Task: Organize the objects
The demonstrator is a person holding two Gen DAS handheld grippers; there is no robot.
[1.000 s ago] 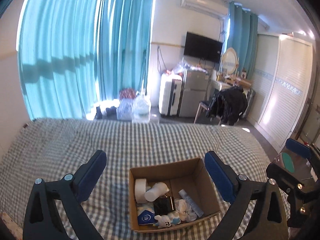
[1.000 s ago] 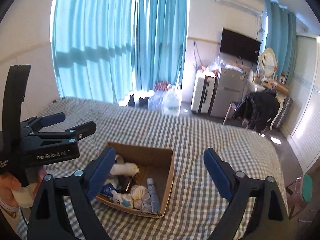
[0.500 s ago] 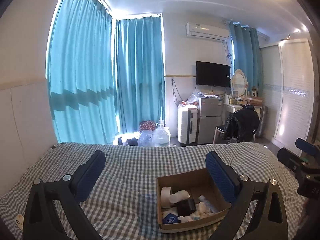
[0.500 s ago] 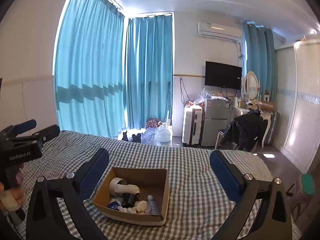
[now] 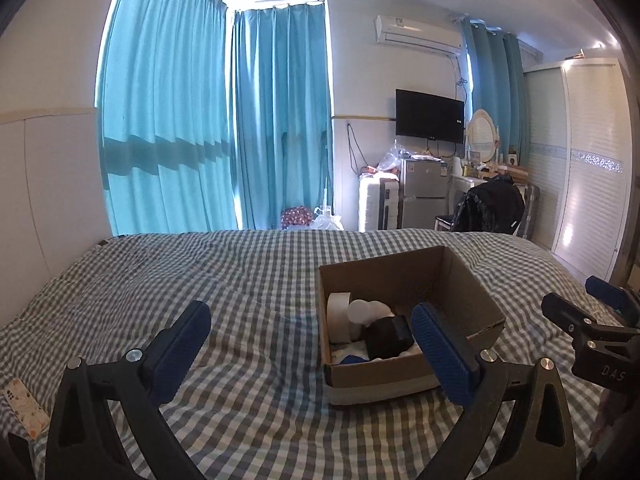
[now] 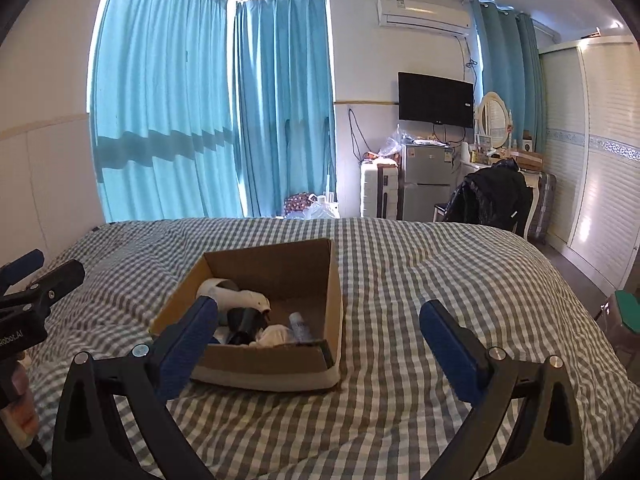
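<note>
on checked bedspread (image 5: pixel 248 280), square cardboard box (image 5: pixel 472 300), both grippers' jaws spread, empty

Teal curtains (image 6: pixel 208 120) across 9 to 12 o'clock, sunlit, with a darker band of shadow halfway down. White air conditioner (image 6: pixel 424 12) high at 1 o'clock; below it a black wall television (image 6: pixel 436 99). Beneath that, a silver fridge (image 6: pixel 426 188), with a white suitcase (image 6: pixel 374 190) just beside it toward 12. Oval mirror (image 6: pixel 494 120) on a dressing table at 2 o'clock, and a dark jacket (image 6: pixel 490 198) draped over a chair in front. White slatted wardrobe (image 6: pixel 600 160) at 3 o'clock. Clear plastic bags (image 6: pixel 320 210) on the floor at 12, at the foot of the curtains.
</note>
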